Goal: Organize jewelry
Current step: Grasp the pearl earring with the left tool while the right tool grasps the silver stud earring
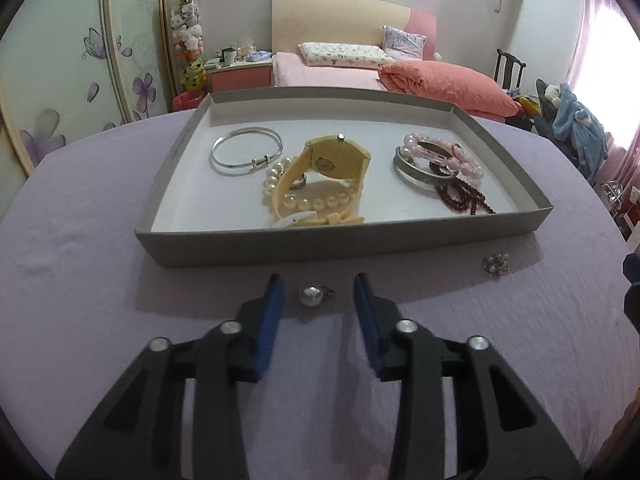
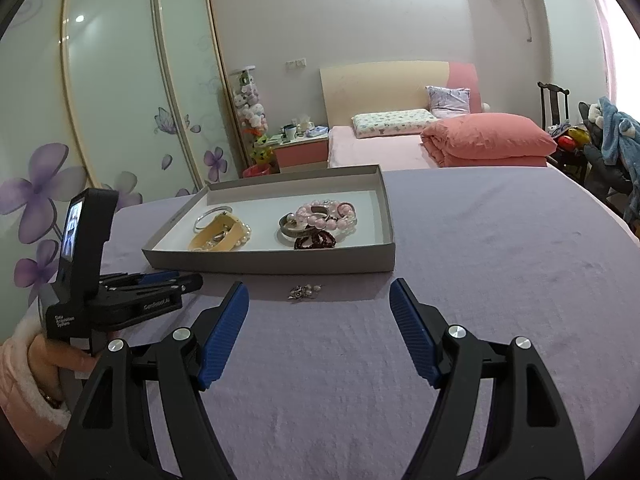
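On the lilac bench (image 1: pixel 80 280), just before the grey tray (image 1: pixel 340 242) of bracelets, the left hand-held gripper (image 1: pixel 318 286) stands parted around a pearl pendant (image 1: pixel 311 295) without touching it, while the right view shows the right hand-held gripper (image 2: pixel 319 294) spread wide, a small earring cluster (image 2: pixel 304 292) lying between its tips.

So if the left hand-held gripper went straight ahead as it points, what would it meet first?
Probably the pearl pendant on the cloth, lying between the open left hand-held gripper fingertips; behind it stands the tray wall.

Pendant (image 1: pixel 311 295) before tray (image 1: pixel 340 240) — brooch (image 1: pixel 495 264) rightward.
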Demonstrator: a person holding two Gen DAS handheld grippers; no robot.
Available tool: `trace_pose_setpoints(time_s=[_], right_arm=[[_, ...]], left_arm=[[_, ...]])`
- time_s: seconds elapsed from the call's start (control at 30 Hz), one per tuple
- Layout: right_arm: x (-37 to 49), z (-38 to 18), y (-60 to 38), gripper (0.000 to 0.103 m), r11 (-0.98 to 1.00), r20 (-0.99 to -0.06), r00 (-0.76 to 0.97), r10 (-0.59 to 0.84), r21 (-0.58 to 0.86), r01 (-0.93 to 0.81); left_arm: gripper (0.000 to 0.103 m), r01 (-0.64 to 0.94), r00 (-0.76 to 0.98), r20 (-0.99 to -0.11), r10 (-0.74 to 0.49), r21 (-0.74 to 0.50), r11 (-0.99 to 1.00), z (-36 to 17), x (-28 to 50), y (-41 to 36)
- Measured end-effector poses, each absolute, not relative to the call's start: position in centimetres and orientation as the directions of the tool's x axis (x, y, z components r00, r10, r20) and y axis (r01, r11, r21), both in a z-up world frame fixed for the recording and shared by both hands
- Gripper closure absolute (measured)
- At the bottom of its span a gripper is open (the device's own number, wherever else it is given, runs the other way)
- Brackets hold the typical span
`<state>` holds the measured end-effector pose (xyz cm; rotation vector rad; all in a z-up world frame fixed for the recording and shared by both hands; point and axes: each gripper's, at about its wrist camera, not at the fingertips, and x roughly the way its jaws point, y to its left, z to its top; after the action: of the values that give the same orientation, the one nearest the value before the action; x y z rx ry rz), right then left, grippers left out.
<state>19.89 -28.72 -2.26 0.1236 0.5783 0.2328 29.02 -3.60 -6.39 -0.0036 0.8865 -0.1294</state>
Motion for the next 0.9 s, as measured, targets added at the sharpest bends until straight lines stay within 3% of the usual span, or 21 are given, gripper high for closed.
trace_pose_setpoints(time_s=[0.07,0.5,0.9], right_arm=[[19.9,-2.4,-28.7,0.03,0.966,-0.53,0.809,0.254,0.183,-0.183],[21.0,-3.0,-27.5,0.03,0.964,-0.574,0.774,0.267,0.172,-0.205],[25.2,-5.7,-24.3,0.044,0.974,-0.73,0.652,0.205,0.085,-0.211]], left_arm=[[0.087,0.11,0.615,-0.78,-0.114,-0.057,0.992,-6.6,29.1,-3.6],[0.087,0.072,0.675,-0.726,-0.131,-0.111,0.991,-5.0,25.7,0.2],[0.087,0.048,0.718,-0.678,-0.157,-0.177,0.983,-3.9,23.1,3.4]])
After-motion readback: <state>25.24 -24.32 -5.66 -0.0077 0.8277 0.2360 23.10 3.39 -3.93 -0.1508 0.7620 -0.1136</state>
